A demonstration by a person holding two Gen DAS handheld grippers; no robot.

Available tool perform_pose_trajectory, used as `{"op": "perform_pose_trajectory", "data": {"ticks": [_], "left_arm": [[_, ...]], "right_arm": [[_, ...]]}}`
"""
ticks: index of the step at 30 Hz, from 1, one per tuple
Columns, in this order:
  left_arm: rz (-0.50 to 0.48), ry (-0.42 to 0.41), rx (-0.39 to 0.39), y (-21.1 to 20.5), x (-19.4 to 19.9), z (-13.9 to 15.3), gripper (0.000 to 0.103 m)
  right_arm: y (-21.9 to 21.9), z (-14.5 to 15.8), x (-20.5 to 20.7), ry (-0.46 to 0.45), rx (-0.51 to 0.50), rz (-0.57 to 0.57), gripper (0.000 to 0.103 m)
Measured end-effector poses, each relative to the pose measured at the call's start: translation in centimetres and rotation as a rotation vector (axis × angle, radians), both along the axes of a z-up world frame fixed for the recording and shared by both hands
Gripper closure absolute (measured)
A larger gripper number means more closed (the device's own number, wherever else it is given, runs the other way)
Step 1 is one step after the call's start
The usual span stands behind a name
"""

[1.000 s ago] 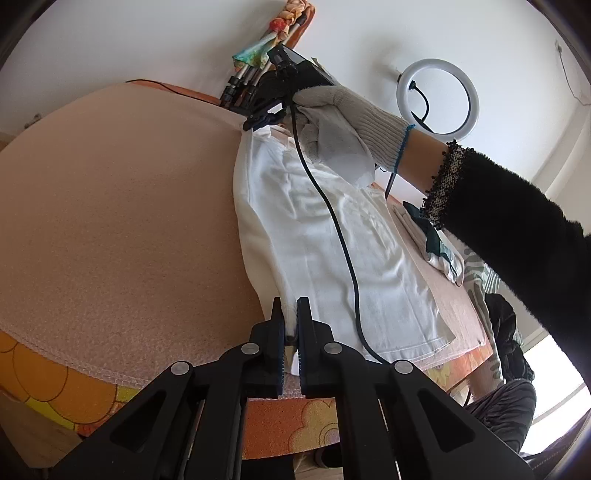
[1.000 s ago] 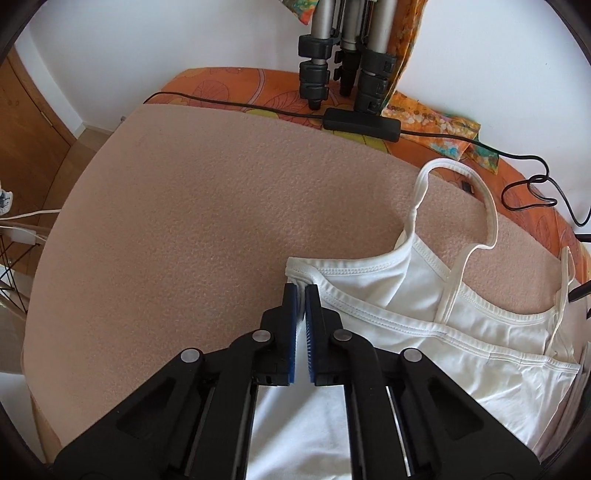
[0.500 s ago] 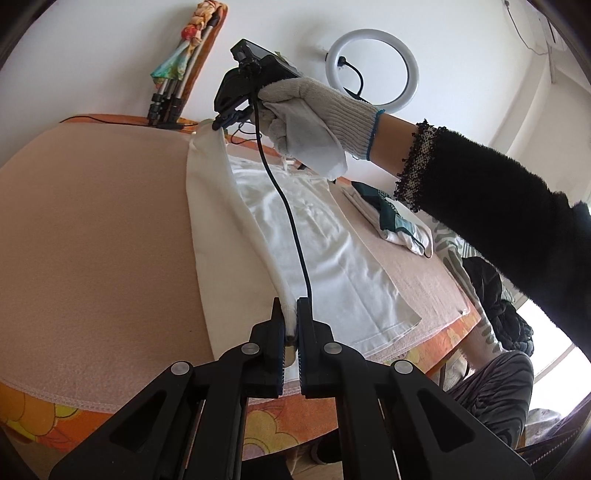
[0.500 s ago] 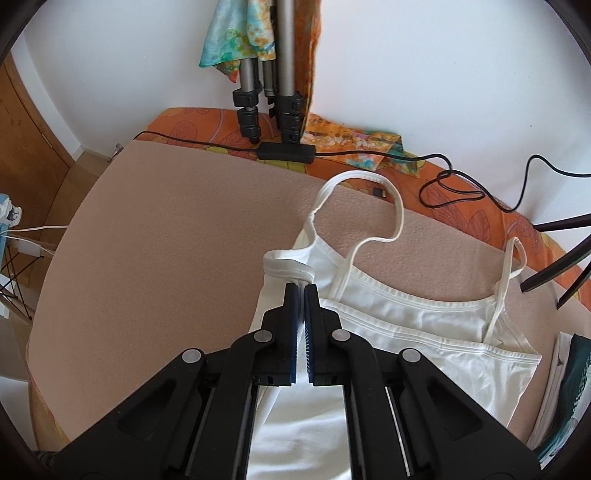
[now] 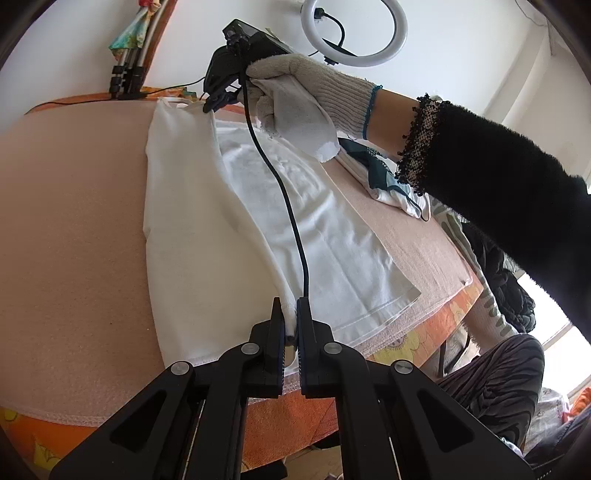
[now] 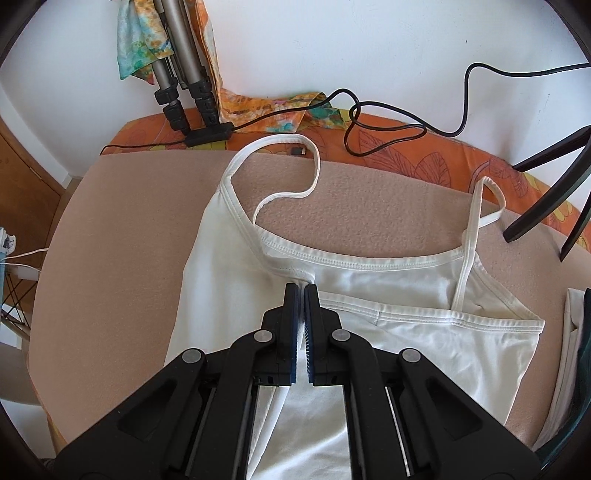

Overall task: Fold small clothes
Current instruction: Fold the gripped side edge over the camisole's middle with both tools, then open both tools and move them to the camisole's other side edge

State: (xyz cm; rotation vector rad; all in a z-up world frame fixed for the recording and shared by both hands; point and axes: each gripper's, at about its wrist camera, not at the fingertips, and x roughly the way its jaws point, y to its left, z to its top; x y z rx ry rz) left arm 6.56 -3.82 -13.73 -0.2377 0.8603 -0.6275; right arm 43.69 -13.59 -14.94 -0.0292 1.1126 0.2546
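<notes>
A white camisole [image 5: 258, 206] with thin straps lies on the beige blanket [image 5: 70, 206], its left side lifted and partly folded over the middle. My left gripper [image 5: 290, 314] is shut on the hem corner of that lifted side. My right gripper [image 6: 303, 290] is shut on the camisole [image 6: 406, 295] at the top edge under the armhole; one strap [image 6: 280, 166] loops on the blanket behind it. In the left wrist view the right gripper [image 5: 218, 105] is far off at the garment's top, held by a white-gloved hand [image 5: 306, 96] with a black sleeve.
A folded white-and-teal garment [image 5: 380, 177] lies at the right of the blanket. A tripod [image 6: 184, 92], a black cable [image 6: 388, 129] and black stand legs [image 6: 546, 184] sit along the far edge of the orange tablecloth [image 6: 424, 158]. A ring light [image 5: 354, 33] stands behind.
Both grippers have carried the camisole's left side rightward across the garment, so the fold now lies further over the middle. More of the underside and straps shows.
</notes>
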Motion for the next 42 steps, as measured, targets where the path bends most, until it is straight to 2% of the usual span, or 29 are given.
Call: {"op": "perform_pose_trajectory", "data": {"ticks": [3,5,8,12,14,20,24,31,42], "left_arm": [[-0.012,0.03,0.019,-0.6,0.3,-0.4,0.094],[-0.034,0.068,0.027,-0.9,0.4,-0.9,0.084],[-0.058,0.082,0.046,-1.4,0.0,-1.3,0.076],[-0.084,0.07,0.049,-1.4,-0.6,-0.9,0.072],[-0.085,0.071,0.048,-1.1,-0.9,-0.8,0.072],[-0.06,0.02,0.057,0.0,-1.8,0.7,0.072],[-0.051,-0.022,0.062,-0.2,-2.2,1.9,0.072],[-0.091,-0.096,0.098,-3.2,-2.8,3.3,0.072],[-0.216,-0.141,0.143,-10.9,-3.2,3.1,0.072]], "right_arm": [[0.3,-0.5,0.0,0.002,-0.019,0.01,0.099],[0.3,-0.8,0.0,0.01,-0.03,0.006,0.099],[-0.7,-0.8,-0.1,0.011,0.012,-0.006,0.095],[-2.6,1.0,-1.0,-0.02,0.053,-0.031,0.073],[-3.8,2.4,-1.8,-0.042,0.066,-0.04,0.068],[-9.3,7.3,-5.8,-0.115,0.126,-0.067,0.067],[-12.7,9.3,-9.7,-0.159,0.17,-0.097,0.067],[-18.4,10.5,-16.0,-0.21,0.216,-0.144,0.067],[-25.6,11.9,-23.6,-0.271,0.221,-0.158,0.066]]}}
